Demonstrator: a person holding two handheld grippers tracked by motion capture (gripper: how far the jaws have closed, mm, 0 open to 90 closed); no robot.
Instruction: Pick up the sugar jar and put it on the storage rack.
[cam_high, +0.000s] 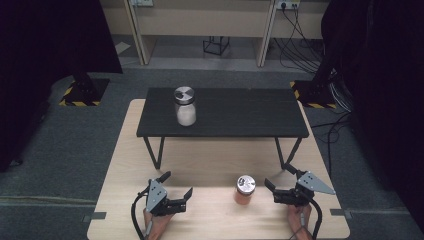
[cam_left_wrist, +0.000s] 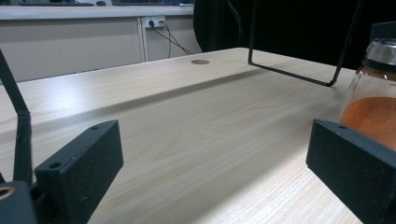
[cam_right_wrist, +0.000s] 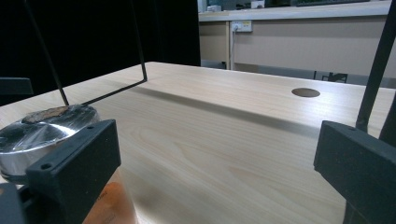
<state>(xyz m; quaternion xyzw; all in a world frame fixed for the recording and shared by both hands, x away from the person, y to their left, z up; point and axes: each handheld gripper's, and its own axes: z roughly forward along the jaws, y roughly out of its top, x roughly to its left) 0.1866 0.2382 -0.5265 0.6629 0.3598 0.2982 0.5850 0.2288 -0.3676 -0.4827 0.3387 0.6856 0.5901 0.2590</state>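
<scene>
Light wooden table (cam_high: 210, 165); black shelf (cam_high: 235, 115) on thin wire legs standing on it; grey carpet floor (cam_high: 65, 150); beige cabinets (cam_high: 205, 20) along far wall; wall socket (cam_high: 287, 5) with black cables (cam_high: 295, 45) trailing down

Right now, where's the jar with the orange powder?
In the high view, the orange-powder jar stands on the light wooden table near its front edge, between the left gripper and the right gripper, closer to the right one.
</scene>
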